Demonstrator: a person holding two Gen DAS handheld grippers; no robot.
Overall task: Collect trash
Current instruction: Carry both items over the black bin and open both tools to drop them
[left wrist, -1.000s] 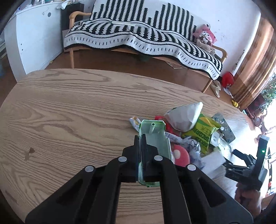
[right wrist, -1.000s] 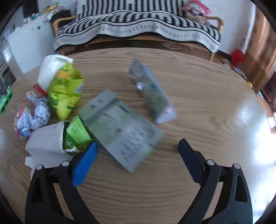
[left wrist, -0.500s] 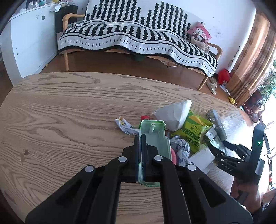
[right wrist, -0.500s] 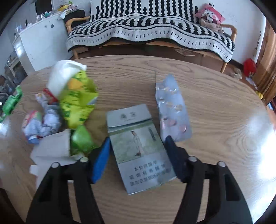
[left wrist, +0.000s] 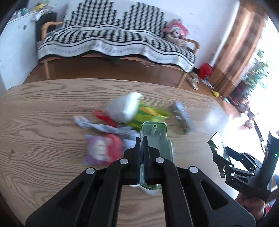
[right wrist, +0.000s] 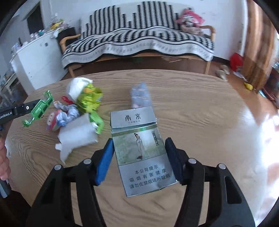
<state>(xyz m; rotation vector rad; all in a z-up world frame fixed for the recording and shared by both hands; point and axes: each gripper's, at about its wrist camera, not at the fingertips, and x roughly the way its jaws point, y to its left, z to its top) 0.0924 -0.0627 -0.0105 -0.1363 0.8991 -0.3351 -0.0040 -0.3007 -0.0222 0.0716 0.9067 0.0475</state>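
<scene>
Left wrist view: left tongs (left wrist: 142, 148) are clenched on a thin, stiff green plastic tray (left wrist: 155, 139) above the tabletop (left wrist: 43, 108).

Right wrist view: right tongs (right wrist: 139, 153) grasp a cigarette pack (right wrist: 141, 150) across its sides; likely light and crushable.

A wooden-armed sofa (right wrist: 139, 43) under a black-and-white patterned throw (right wrist: 132, 33) stands against a white wall (right wrist: 221, 10) at the top of the frame. A white cabinet (right wrist: 38, 57) sits at upper left, brown curtains (left wrist: 232, 52) at right, where bright daylight glares across the round wood-grain table (right wrist: 209, 113). The floor (left wrist: 108, 69) is brown wood.
</scene>
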